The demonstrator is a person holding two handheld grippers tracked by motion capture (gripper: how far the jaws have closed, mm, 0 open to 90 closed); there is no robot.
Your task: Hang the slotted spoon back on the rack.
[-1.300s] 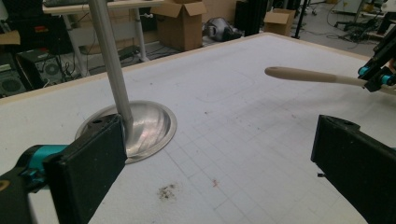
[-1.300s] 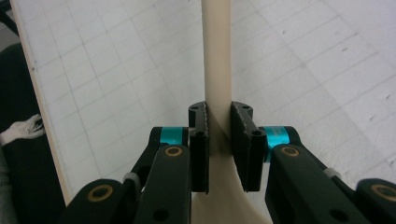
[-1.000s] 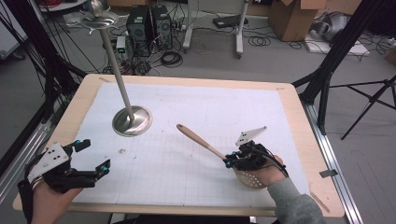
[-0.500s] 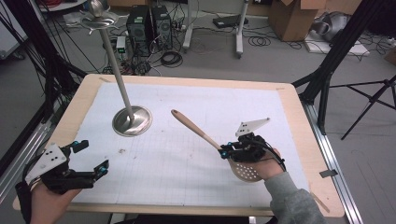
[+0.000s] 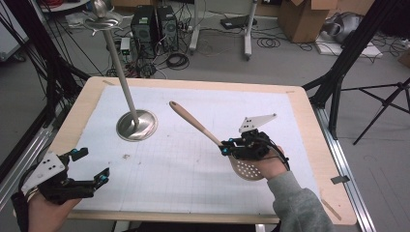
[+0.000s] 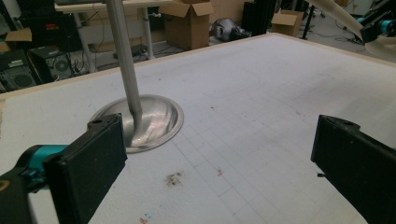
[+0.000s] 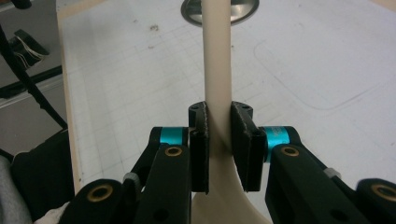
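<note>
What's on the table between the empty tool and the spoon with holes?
Just bare white mat with a small dark speck, seen in the high view, between the left tool and the slotted spoon.

— What have you got in your right hand-held gripper?

— You're clamping a slotted wooden spoon at its neck. The perforated bowl hangs under your hand; the handle slants up and away toward the metal stand, clear of the counter.

— And your left hand-held gripper?

— It sits near the counter's front left corner, jaws spread with nothing between them, well apart from the spoon. The stand's round base rests on the white gridded mat.
</note>
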